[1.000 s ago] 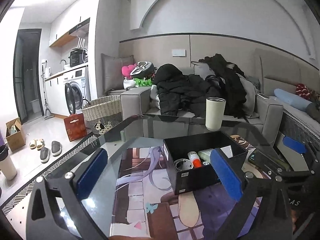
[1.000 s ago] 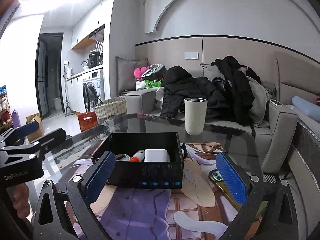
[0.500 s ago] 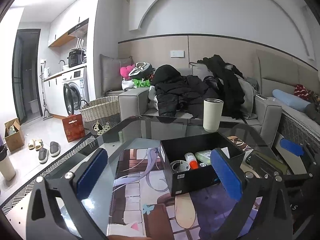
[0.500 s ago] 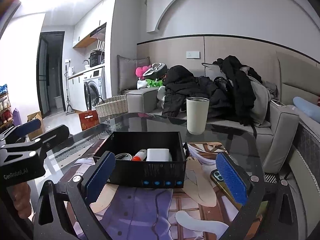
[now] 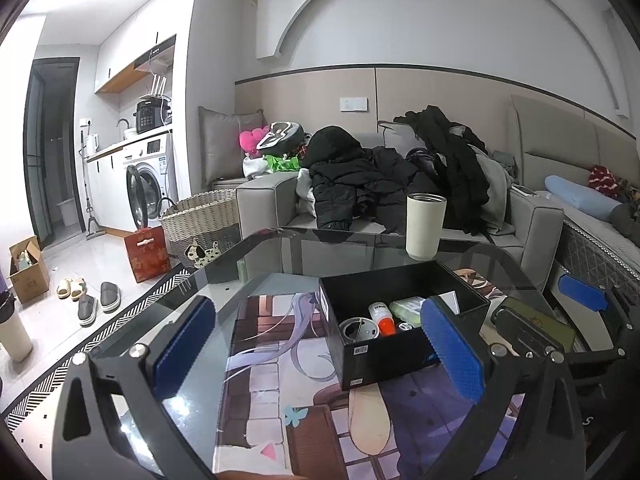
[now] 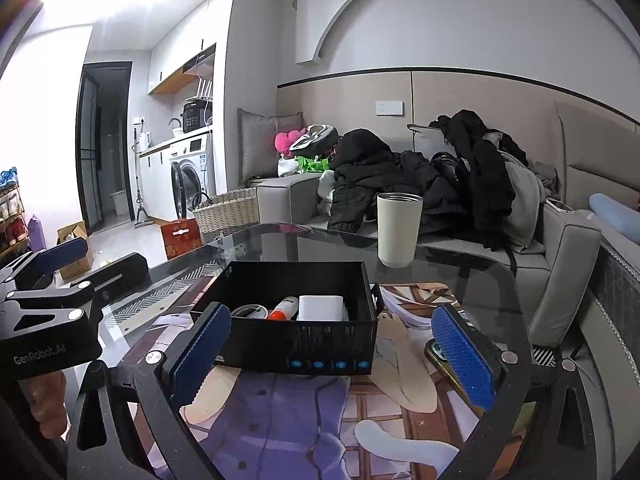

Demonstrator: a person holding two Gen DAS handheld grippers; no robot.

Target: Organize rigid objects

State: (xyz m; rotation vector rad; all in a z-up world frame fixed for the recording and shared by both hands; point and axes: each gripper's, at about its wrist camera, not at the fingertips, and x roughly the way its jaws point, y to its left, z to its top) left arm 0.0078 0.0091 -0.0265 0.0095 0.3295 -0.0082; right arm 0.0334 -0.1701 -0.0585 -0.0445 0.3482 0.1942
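Left gripper [image 5: 318, 350]: jaws wide apart, nothing between them; it hangs above the mat to the left of the black box [image 5: 404, 354].
Right gripper [image 6: 332, 354]: jaws spread, empty, held on the near side of the black box.
Black box: sits on the printed mat [image 6: 280, 412] on the glass table [image 6: 472, 276], open top up, long axis running left to right in the right wrist view.
Inside the box: a tape roll [image 6: 249, 312], a small white bottle with an orange cap [image 6: 284, 308] lying on its side with the cap toward the near wall, and a white block [image 6: 322, 308].
Outside the box: a phone [image 6: 440, 360] lies flat just to its right; a cream tumbler [image 6: 398, 230] stands upright beyond it.
Progress: mostly done, I judge; the phone, perhaps the tumbler, remain.
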